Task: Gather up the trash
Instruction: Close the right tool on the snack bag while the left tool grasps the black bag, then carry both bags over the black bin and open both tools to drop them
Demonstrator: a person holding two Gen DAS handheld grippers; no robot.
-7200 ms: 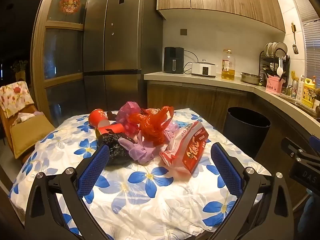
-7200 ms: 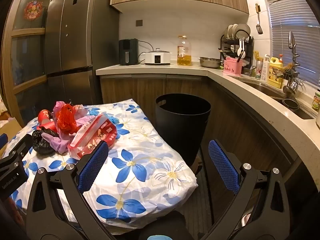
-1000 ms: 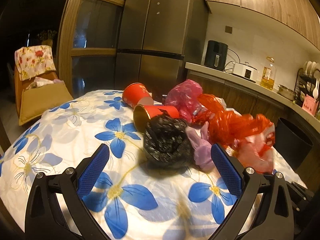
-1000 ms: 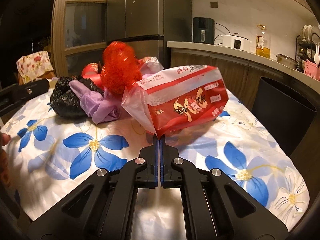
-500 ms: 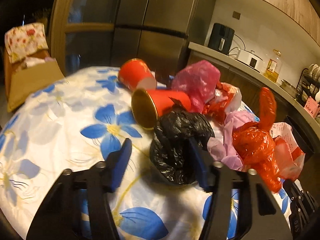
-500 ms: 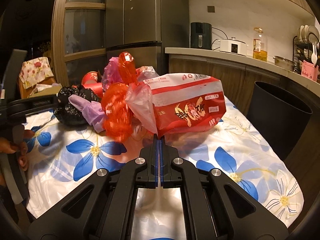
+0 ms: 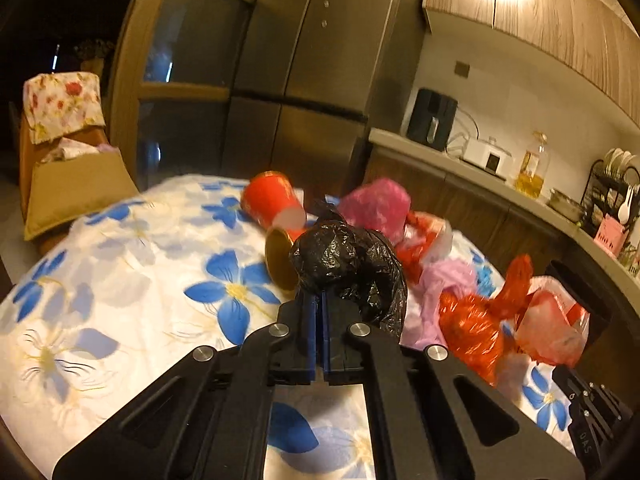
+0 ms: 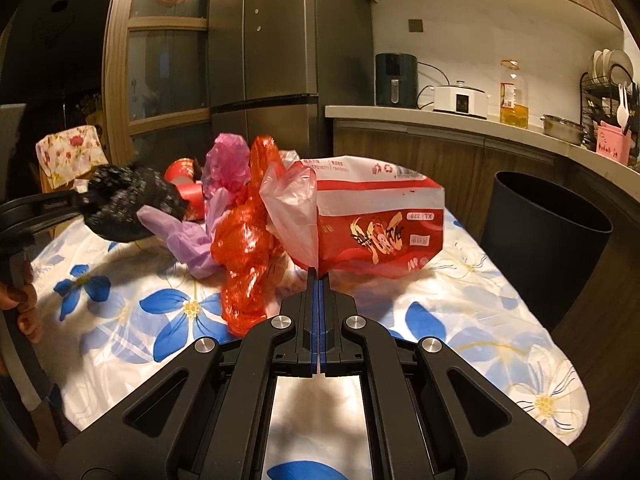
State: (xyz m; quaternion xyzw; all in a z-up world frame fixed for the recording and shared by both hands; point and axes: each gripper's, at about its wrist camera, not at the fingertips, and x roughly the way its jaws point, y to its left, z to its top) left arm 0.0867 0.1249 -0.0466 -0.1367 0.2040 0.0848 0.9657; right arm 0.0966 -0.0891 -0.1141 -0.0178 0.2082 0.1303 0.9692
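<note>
My left gripper [image 7: 321,298] is shut on a crumpled black plastic bag [image 7: 352,268], held just above the flowered tablecloth [image 7: 120,280]; the same black bag [image 8: 128,208] shows at the left of the right wrist view. My right gripper [image 8: 319,276] is shut on a red-and-white snack bag [image 8: 380,228] by its lower corner, lifted off the table. Beside it hang a red plastic bag [image 8: 248,248] and a clear bag [image 8: 296,216]. A purple bag [image 8: 188,240], a pink bag [image 8: 226,162] and two red paper cups [image 7: 272,200] lie on the table.
A black waste bin [image 8: 548,236] stands on the floor right of the table, by the kitchen counter [image 8: 460,120]. A fridge [image 8: 280,60] stands behind the table. A chair [image 7: 60,108] with a cardboard box [image 7: 76,188] is at the left. A hand [image 8: 22,308] holds the left gripper's handle.
My left gripper closed from wide open onto the black bag and lifted it slightly. The right gripper raised the snack bag a little; the red bag slid down beside it.
</note>
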